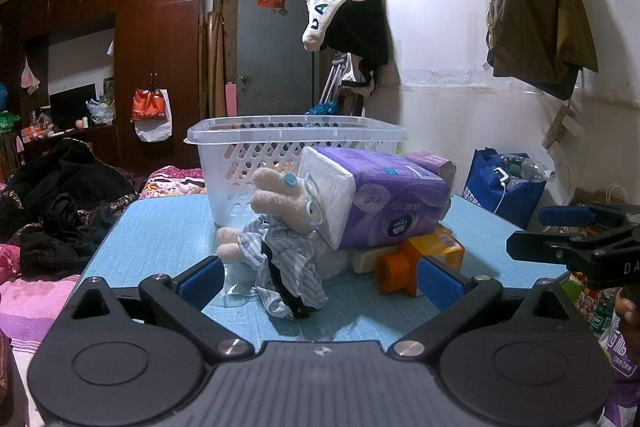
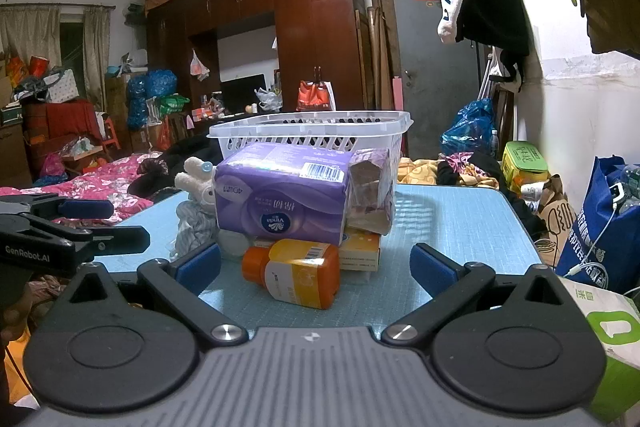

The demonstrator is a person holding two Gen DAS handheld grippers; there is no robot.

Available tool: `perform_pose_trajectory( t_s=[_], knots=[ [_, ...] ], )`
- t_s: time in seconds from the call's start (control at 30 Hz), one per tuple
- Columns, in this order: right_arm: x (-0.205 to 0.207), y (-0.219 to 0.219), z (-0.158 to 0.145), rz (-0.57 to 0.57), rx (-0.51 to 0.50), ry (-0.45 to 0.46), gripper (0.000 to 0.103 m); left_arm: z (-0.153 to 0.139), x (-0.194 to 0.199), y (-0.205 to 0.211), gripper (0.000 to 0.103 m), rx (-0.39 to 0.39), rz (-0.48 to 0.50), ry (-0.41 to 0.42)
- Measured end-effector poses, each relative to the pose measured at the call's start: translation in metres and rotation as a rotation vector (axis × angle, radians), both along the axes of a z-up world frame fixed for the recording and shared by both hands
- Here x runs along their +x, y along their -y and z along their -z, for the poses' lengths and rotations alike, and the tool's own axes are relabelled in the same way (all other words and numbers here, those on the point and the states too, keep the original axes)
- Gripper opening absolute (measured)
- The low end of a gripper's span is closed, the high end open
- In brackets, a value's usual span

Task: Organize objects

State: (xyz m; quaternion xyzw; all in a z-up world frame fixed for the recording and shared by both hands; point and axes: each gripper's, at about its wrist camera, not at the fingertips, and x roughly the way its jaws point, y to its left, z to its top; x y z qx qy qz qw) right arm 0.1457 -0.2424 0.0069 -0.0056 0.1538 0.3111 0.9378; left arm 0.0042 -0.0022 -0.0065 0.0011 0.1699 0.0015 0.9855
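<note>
Left gripper (image 1: pixel 320 279): my jaws stand wide, nothing between the blue pads, low over the table's near edge, facing the doll.
Right gripper (image 2: pixel 314 267): my jaws stand wide too, empty, with the bottle lying just ahead between the pads.
Table (image 1: pixel 160 227): blue top; all the task's things sit clustered in its middle.
Basket (image 1: pixel 296 139): white, perforated, upright at the far side of the cluster.
Tissue pack (image 2: pixel 280 195): purple, tilted, resting on the boxes, just in front of the basket.
Doll (image 1: pixel 280 203): plush, in striped cloth, leaning against the pack's white end, on my left side.
Bottle (image 2: pixel 296 273): orange, on its side, cap toward my left, nearest my right jaws.
Box (image 2: pixel 360 251): yellow and white, flat under the pack, just behind the bottle.
Wrapped packet (image 2: pixel 370 187): brownish, upright, touching the pack's right end.
Blue bag (image 2: pixel 600 227): off the table to my right, by the wall.
</note>
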Motion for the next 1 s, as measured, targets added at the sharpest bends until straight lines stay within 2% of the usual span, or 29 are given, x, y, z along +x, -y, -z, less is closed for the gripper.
perform_pose_trajectory(
  t_s=[1.0],
  knots=[
    [0.0011, -0.0006, 0.0023, -0.001, -0.006, -0.002, 0.103, 0.001, 0.0008, 0.0014, 0.103, 0.0, 0.005, -0.001]
  ],
)
